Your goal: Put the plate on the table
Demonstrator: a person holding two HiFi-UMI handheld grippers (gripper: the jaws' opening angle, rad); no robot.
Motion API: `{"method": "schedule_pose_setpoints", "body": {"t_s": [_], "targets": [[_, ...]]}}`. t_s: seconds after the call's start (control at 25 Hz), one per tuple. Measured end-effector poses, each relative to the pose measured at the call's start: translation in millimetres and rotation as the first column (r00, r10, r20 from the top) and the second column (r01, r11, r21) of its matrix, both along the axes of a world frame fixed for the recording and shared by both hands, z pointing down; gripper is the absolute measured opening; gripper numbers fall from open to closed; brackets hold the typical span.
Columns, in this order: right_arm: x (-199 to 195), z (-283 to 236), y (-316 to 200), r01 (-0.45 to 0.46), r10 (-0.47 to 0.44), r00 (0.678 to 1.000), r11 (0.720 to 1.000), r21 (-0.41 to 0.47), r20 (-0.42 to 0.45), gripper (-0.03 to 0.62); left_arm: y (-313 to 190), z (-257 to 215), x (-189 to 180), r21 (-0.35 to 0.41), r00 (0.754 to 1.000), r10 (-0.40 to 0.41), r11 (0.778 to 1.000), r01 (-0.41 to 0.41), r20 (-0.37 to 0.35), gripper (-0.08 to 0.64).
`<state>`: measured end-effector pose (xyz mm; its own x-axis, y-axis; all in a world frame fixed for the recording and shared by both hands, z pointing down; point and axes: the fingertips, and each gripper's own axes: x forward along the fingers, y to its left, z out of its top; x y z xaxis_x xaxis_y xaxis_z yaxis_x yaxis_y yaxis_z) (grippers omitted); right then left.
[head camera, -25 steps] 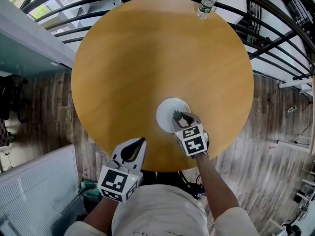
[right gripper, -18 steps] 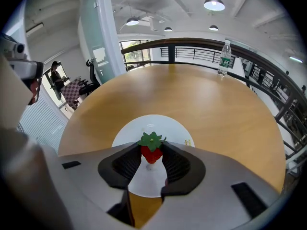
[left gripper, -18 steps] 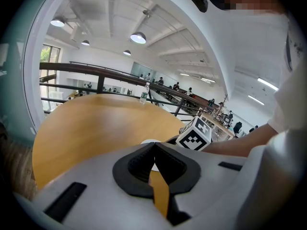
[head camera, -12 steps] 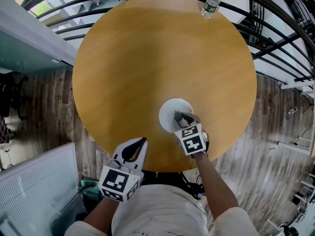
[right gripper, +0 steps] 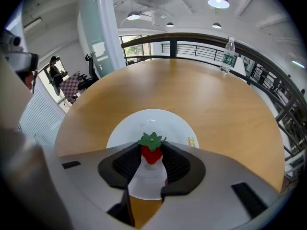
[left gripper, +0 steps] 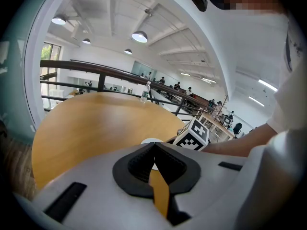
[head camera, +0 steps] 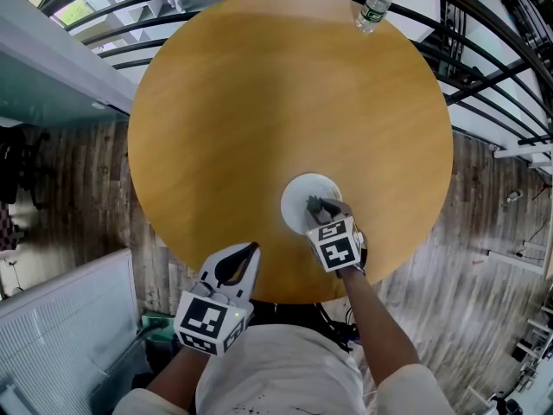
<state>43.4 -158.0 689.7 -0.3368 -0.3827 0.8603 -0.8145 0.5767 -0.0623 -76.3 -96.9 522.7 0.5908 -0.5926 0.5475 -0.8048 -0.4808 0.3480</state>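
Nearest: left gripper (left gripper: 153, 146) at the near edge of the surface (head camera: 285, 93), low left in the head view. Jaws together, nothing between them, tips pointing out over the wood. No change from the two earlier head frames.

Right gripper (right gripper: 152, 150) is a bit further in, angled steeply down. Jaws clamped on a strawberry (right gripper: 151, 153): pads press its red sides, green leaves poke out on top. It sits over the near half of the plate (right gripper: 160, 121). Can't tell whether the berry touches the plate or hangs just above it; there is a shadow on the white right under it.

Plate: white, flat on the surface, in the near-right part of the round top, clear of the edge, otherwise bare.

Change over the last second: practically none. The plate, right gripper and strawberry keep the same relation to each other in all three head frames; the small shift in frame looks like head motion. Grip on the berry unchanged.

Meaning for the task: the plate already lies on the surface, so that part looks done. The current step looks like placing the strawberry on the plate, with release not yet made.

Far: bottle (head camera: 375, 3) upright at the far edge, well apart from the plate. Railing (right gripper: 192, 40) beyond.
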Motion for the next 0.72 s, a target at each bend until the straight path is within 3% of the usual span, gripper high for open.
{"method": "schedule_pose_setpoints", "body": {"t_s": [0.72], "targets": [[-1.5,2.4,0.4,0.011,-0.011,1.000,1.000,-0.002,-0.005,0.176,-0.3,2.1,-1.4,-0.004,1.000,-0.008,1.000,0.008,-0.002,0.021]]}}
